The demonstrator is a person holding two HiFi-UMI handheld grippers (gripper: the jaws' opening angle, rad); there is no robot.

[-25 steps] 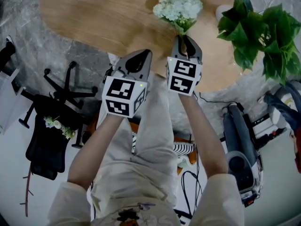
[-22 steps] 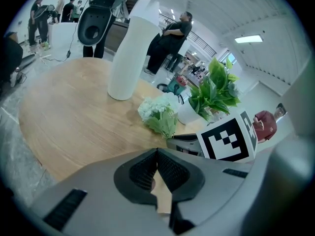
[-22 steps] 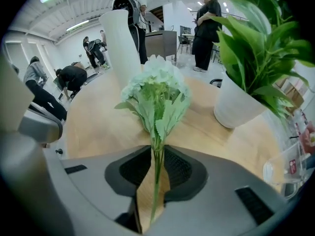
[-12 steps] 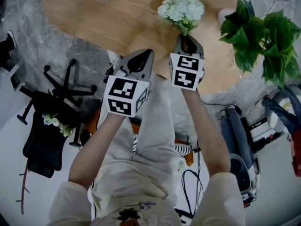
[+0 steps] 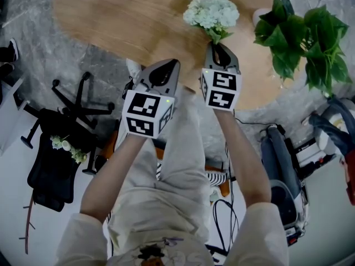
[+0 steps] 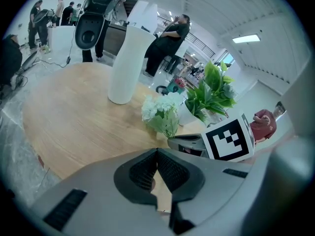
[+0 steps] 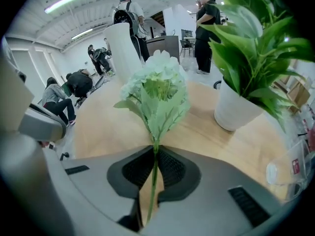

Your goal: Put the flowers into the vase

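Observation:
A bunch of white flowers [image 5: 212, 11] with green leaves lies over the round wooden table [image 5: 111, 21]. Its thin stem [image 7: 153, 173] runs between the pads of my right gripper [image 5: 220, 46]. The jaws have just been closing and now pinch the stem, so the bloom [image 7: 157, 90] stands up ahead of the gripper. My left gripper [image 5: 165, 66] hovers at the table's near edge, shut and empty [image 6: 157, 154]. The tall white vase [image 6: 127, 65] stands farther back on the table, left of the flowers [image 6: 160, 109]; it also shows behind the bloom as the vase [image 7: 120, 50].
A potted green plant [image 5: 302, 37] in a white pot [image 7: 236, 109] stands on the table right of the flowers. A black office chair [image 5: 61, 148] with another flower sprig [image 5: 69, 147] sits lower left on the floor. Equipment [image 5: 283, 176] lies at right. People stand in the background.
The right gripper has tilted slightly while staying at the flower stem. The flowers have barely shifted. The left gripper has kept still.

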